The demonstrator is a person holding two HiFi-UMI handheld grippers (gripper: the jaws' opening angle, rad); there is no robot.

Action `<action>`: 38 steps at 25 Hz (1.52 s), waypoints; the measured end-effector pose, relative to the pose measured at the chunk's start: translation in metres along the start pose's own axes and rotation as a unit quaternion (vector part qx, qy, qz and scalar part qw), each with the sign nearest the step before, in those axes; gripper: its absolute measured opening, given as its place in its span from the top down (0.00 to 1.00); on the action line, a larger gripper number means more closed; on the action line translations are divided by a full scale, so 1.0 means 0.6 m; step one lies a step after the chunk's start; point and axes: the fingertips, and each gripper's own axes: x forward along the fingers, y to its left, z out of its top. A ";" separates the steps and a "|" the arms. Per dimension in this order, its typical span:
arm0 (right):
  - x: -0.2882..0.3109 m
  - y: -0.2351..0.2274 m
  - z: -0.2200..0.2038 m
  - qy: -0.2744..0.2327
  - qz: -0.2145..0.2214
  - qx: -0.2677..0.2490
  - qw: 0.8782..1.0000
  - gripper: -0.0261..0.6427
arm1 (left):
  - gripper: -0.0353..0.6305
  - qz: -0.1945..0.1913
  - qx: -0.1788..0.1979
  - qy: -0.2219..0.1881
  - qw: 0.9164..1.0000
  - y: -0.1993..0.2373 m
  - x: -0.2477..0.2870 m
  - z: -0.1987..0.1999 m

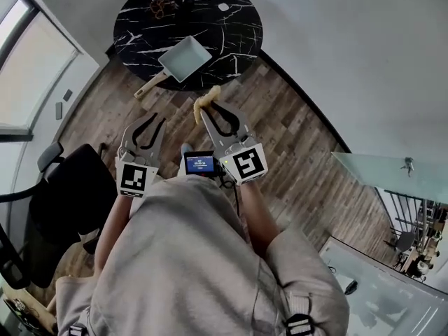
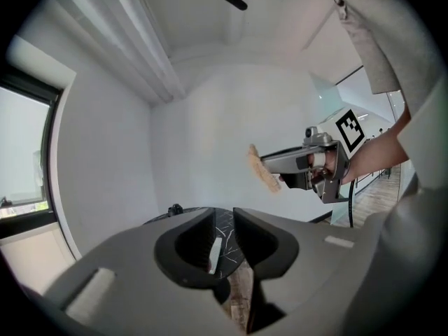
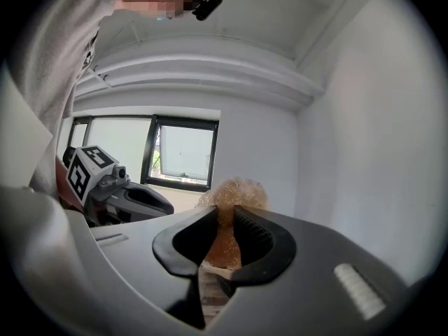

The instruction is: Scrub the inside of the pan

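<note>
A square grey pan (image 1: 185,58) with a wooden handle (image 1: 150,86) lies on a round black marble table (image 1: 231,12) at the top of the head view. Both grippers hang in the air above the wooden floor, short of the table. My right gripper (image 1: 215,108) is shut on a yellowish scrubber (image 1: 205,102), which bulges out past the jaw tips (image 3: 225,215) as a fuzzy golden wad (image 3: 234,193). My left gripper (image 1: 155,120) holds nothing; a narrow gap shows between its jaws (image 2: 224,219). It sits left of the right gripper (image 2: 269,165), at about the same height.
A black chair (image 1: 77,194) stands at my left. Small items (image 1: 162,7) lie at the table's far side. A glass-topped surface (image 1: 392,173) is at the right. The plank floor (image 1: 294,131) runs between me and the table. A window (image 3: 182,152) is behind the left gripper.
</note>
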 end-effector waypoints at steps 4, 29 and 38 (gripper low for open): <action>-0.015 0.078 0.044 -0.006 -0.028 -0.025 0.999 0.83 | 0.87 0.010 0.021 -0.023 0.999 0.027 -0.068 0.034; -0.033 0.235 0.059 0.000 -0.155 -0.042 0.987 0.83 | 0.94 -0.034 0.025 -0.117 0.992 0.039 -0.187 0.044; -0.010 0.245 0.053 0.008 -0.144 -0.048 0.988 0.83 | 0.94 -0.025 0.018 -0.113 0.993 0.056 -0.185 0.037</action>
